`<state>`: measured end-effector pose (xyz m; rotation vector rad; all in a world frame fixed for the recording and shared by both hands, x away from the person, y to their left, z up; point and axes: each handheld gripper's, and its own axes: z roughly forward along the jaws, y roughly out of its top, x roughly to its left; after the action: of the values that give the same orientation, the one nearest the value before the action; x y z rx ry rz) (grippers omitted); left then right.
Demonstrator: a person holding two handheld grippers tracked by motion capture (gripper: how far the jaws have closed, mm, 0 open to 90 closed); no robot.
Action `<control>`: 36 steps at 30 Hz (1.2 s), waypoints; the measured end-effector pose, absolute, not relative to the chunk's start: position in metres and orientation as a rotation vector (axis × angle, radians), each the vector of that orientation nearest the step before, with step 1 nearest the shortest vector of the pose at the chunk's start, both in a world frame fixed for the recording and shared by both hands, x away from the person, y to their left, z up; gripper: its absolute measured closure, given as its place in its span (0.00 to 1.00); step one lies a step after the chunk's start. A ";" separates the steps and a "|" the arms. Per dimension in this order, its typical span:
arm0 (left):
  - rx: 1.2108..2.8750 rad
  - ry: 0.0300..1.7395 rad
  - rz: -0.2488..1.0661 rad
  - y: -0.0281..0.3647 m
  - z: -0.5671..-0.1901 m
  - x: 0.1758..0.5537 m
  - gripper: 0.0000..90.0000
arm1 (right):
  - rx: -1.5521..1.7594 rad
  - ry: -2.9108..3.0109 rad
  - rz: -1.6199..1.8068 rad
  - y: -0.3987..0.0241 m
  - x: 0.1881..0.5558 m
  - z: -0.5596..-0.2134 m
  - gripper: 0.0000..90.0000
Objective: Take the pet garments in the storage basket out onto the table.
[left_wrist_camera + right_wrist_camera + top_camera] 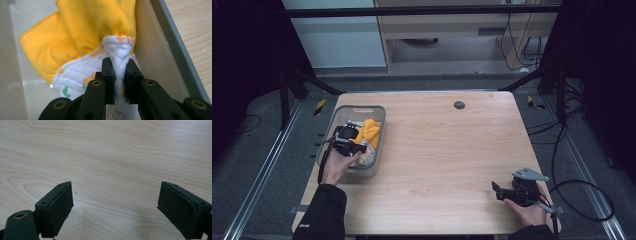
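A grey plastic bin point(378, 134) stands at the table's left edge and holds a yellow cloth point(371, 131) point(82, 27) with a white quilted, printed side point(80, 75). My left gripper point(354, 148) point(120, 75) reaches into the bin and is shut on a fold of the white quilted cloth, close to the bin's right wall point(160, 57). My right gripper point(498, 191) point(115, 207) rests low over the bare wood near the table's front right corner, jaws wide apart with nothing between them.
The wooden table point(447, 150) has a small dark round cap point(459, 105) near its far edge. A black cable point(582, 200) loops off the right side. Dark frame posts and cabinets stand beyond the table.
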<state>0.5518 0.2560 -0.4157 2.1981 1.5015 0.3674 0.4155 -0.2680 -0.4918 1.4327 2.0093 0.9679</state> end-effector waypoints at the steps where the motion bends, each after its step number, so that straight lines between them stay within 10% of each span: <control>1: 2.196 1.502 0.370 0.257 -0.415 0.551 0.89 | 1.431 2.009 0.967 -0.268 0.415 -0.492 0.14; 36: 2.133 1.453 0.444 0.274 -0.364 0.531 0.91 | 1.432 2.010 0.967 -0.268 0.415 -0.492 0.14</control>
<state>0.5307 0.2741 -0.3641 2.1326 1.4532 0.4440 0.4152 -0.2676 -0.4918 1.4318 2.0101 0.9669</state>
